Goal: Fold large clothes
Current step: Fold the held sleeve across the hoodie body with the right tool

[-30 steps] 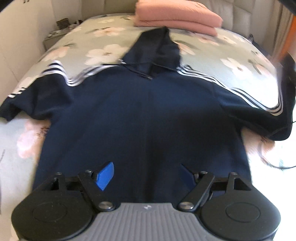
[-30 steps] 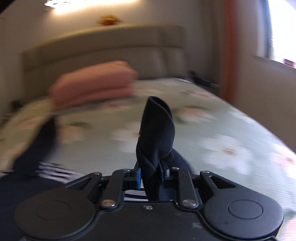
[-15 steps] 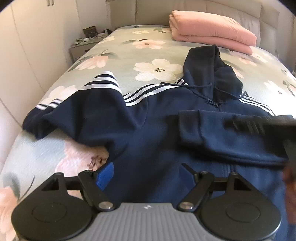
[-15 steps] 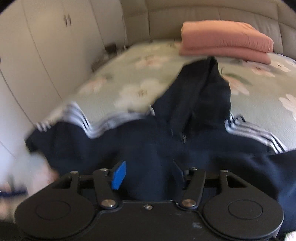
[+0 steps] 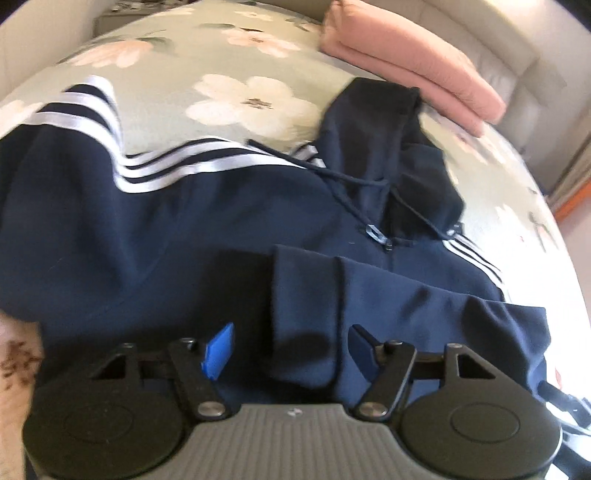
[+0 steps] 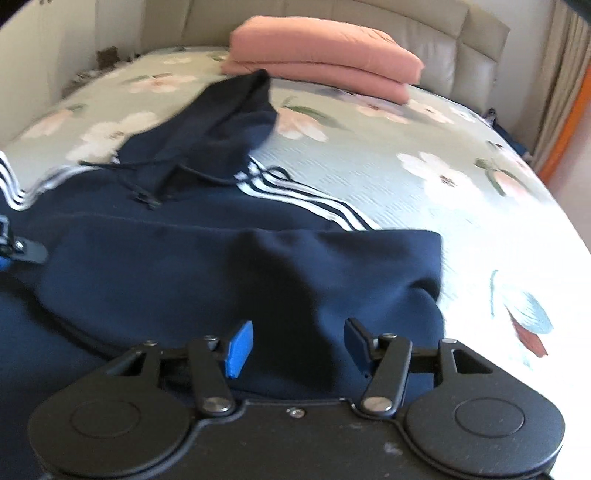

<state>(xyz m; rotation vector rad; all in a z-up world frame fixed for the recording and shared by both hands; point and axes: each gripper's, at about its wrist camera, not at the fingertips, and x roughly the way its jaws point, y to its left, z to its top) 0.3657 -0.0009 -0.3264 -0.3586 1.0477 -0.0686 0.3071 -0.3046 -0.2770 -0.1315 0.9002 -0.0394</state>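
With one sleeve (image 6: 240,266) already across the chest, I judge the other sleeve (image 5: 74,122) should fold likewise, gripped at its cuff. My left gripper (image 5: 291,347) has just been narrowing, empty; my right gripper (image 6: 295,343) stands wide, empty. The hoodie (image 5: 184,229) spans the bed (image 6: 424,147), its hood (image 6: 229,110) toward the headboard, its long axis running foot to head.

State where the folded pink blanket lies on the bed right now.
The pink blanket lies at the head of the bed, against the padded headboard, just beyond the hood of the navy hoodie.
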